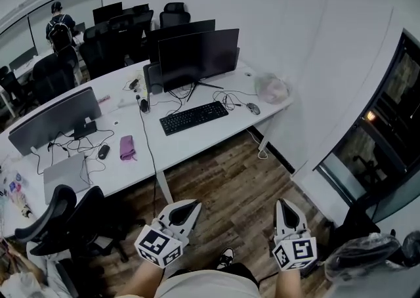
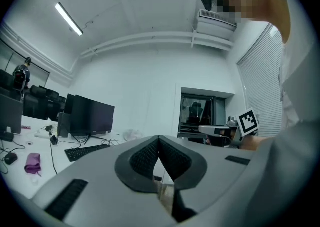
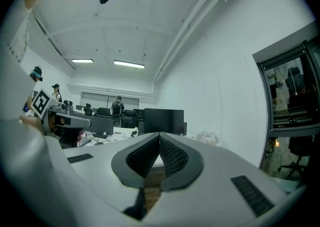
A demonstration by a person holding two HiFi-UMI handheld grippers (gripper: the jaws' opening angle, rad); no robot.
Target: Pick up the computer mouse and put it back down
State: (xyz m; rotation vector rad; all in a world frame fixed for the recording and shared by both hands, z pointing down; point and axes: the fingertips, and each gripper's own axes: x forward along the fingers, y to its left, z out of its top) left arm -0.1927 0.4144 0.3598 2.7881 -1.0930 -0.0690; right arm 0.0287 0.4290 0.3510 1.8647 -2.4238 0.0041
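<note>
Wood-grain flooring (image 1: 230,185) fills the lower middle of the head view, and beyond it a long white desk (image 1: 197,140) runs across the frame from left to right; on the desk stands a dark monitor (image 1: 198,57) with its screen off, and a black keyboard (image 1: 194,117) lies in front of it; further left sit a second monitor (image 1: 54,119), a closed grey laptop (image 1: 65,173), a pink pouch (image 1: 127,148) and a small black mouse (image 1: 104,151); black office chairs (image 1: 62,214) stand at the near left and at the back of the room; the left gripper (image 1: 190,209) hangs over the floor low in the frame, well short of the desk, its two jaws pressed together with nothing between them, as the left gripper view (image 2: 159,140) confirms; the right gripper (image 1: 286,206) is held beside it, also over the floor, its jaws likewise closed tip to tip and empty in the right gripper view (image 3: 160,137); the computer mouse (image 1: 253,108) rests on the desk just to the right of the keyboard, near the desk's right end and close to a crumpled clear bag (image 1: 272,88); it is small, rounded and grey, paler than the keyboard, and thin dark cable loops across the desk right behind it; both grippers are well apart from it.
</note>
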